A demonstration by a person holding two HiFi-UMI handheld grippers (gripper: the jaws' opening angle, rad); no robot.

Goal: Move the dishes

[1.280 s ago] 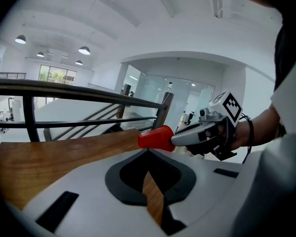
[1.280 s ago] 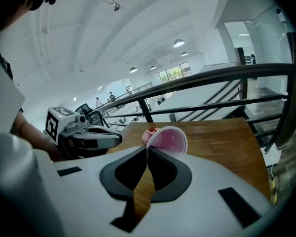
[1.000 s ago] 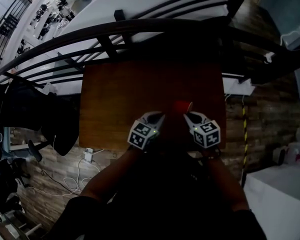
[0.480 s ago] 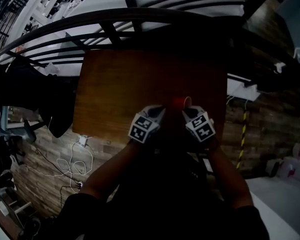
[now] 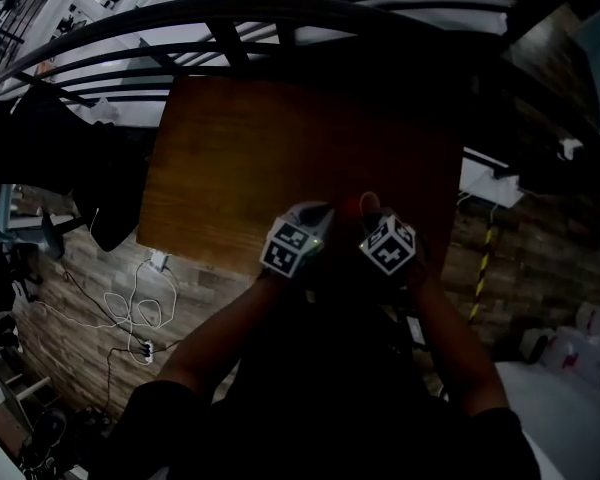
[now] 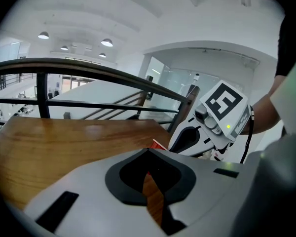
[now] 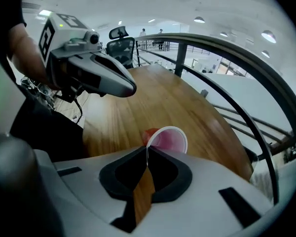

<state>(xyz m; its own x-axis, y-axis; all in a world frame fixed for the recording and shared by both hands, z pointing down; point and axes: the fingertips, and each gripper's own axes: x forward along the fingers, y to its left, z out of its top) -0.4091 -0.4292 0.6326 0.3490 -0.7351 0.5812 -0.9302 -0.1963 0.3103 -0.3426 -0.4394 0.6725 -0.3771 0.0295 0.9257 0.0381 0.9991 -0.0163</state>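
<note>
Right gripper (image 7: 147,154), pinching the rim of the red cup (image 7: 168,139), has rolled and sunk toward the wooden table (image 5: 240,158) (left gripper (image 6: 148,154) closed, empty); railing (image 5: 230,18) beyond it.

Wooden table (image 5: 280,158), black railing (image 5: 230,13), office chair (image 7: 121,43)

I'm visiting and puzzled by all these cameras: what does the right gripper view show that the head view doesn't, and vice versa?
Only the right gripper view: the pale inside of the red plastic cup, its white rim pinched in the shut jaws of the right gripper, and round ceiling lamps. Only the head view: that gripper's own black-and-white marker cube and white cables on the floor. Both: the brown wooden table, the left gripper, the cup and the dark curved railing.
</note>
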